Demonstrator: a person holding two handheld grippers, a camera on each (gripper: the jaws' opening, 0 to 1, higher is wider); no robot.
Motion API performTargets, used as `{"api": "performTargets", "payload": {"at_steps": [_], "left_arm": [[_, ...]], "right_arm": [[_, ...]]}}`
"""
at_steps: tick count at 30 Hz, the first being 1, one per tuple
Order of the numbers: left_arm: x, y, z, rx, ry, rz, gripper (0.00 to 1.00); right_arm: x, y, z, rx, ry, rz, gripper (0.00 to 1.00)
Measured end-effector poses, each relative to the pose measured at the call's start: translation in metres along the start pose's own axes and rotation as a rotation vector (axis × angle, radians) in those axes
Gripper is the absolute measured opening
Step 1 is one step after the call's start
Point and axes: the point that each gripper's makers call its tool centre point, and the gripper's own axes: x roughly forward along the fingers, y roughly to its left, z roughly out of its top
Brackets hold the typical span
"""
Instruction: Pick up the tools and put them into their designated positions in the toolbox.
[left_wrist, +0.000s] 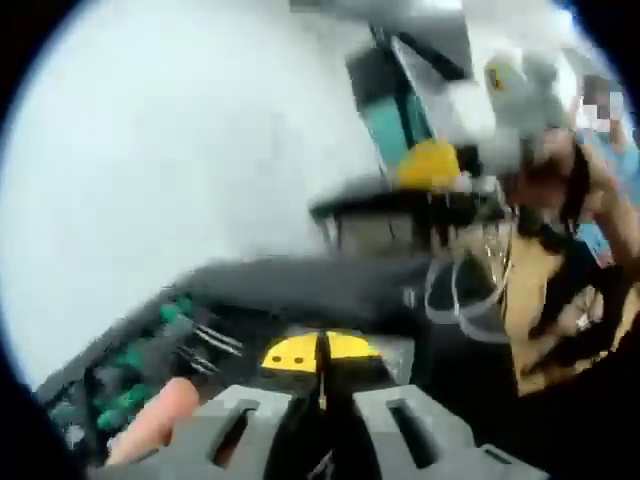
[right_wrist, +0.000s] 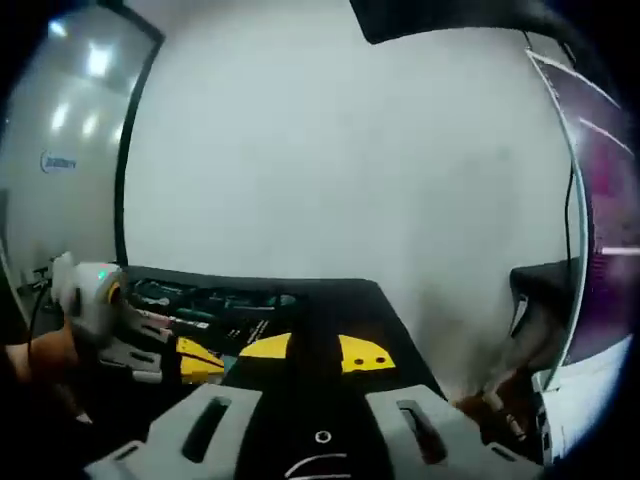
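A white wall (right_wrist: 330, 150) fills the background, a glass panel (right_wrist: 60, 130) (with ceiling lights reflected in it) stands at its left, and a black chair (right_wrist: 545, 300) sits at the right.

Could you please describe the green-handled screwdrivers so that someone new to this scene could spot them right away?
Start in the left gripper view with the black toolbox lying open across the lower half. Follow its tray to the left end, beside an orange-pink handle. The green-handled screwdrivers lie there in a row, the only green grips, with thin silver shafts pointing towards the yellow piece.
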Motion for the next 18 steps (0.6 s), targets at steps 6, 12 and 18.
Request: {"api": "performTargets", "payload": {"at_steps": [6, 12, 18], "left_arm": [[-0.096, 0.055, 0.042, -0.158, -0.267, 0.060, 0.15], [-0.235, 0.153, 0.045, -0.145, -0.494, 0.333, 0.33], [-0.294, 0.170, -0.036, -0.123, -0.464, 0.442, 0.26]], "right_arm": [[-0.009, -0.001, -0.003, -0.079, 0.067, 0.028, 0.14], [-0.022, -0.009, 0.022, -0.006, 0.013, -0.042, 0.17], [-0.029, 0.020, 0.036, -0.289, -0.008, 0.017, 0.17]]}}
